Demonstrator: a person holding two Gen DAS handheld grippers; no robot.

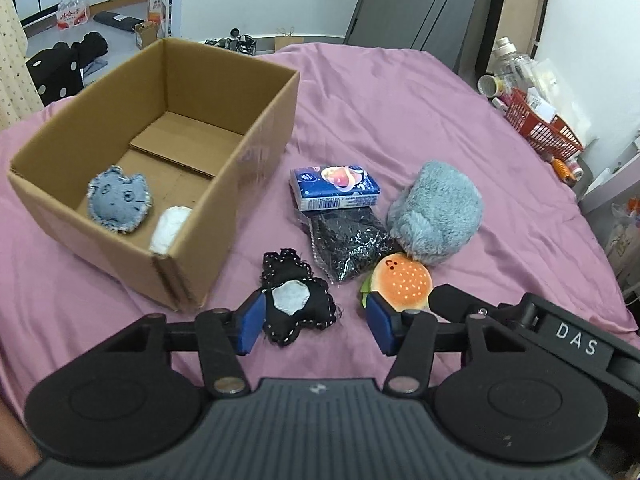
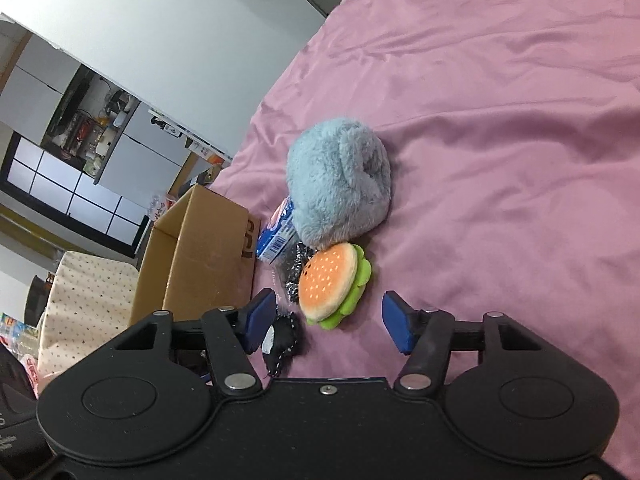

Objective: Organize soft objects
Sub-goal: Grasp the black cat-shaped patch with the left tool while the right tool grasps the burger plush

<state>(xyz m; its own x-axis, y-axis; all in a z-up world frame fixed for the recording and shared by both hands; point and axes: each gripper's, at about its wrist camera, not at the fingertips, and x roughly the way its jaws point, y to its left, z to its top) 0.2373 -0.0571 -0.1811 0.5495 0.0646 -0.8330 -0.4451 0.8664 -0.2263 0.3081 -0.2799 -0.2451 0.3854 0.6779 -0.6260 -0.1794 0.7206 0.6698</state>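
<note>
On the pink bedspread (image 1: 400, 112) stands an open cardboard box (image 1: 224, 184) holding a denim cat cushion (image 1: 118, 202) and a white soft piece (image 1: 170, 227). My left gripper (image 1: 316, 322) is open, its blue pads either side of a black stitched plush with a white patch (image 1: 298, 306). Beyond lie a burger plush (image 1: 402, 284), a black glittery packet (image 1: 348, 240), a blue tissue pack (image 1: 334, 188) and a grey furry plush (image 1: 434, 216). My right gripper (image 2: 330, 322) is open just short of the burger plush (image 2: 332, 282), with the grey furry plush (image 2: 340, 188) behind it.
A red basket (image 1: 540, 124) with bottles and jars stands off the bed's right side. Dark bags and small boxes lie on the floor beyond the box. In the right wrist view a dotted cream cushion (image 2: 86, 292) sits left of the cardboard box (image 2: 200, 256).
</note>
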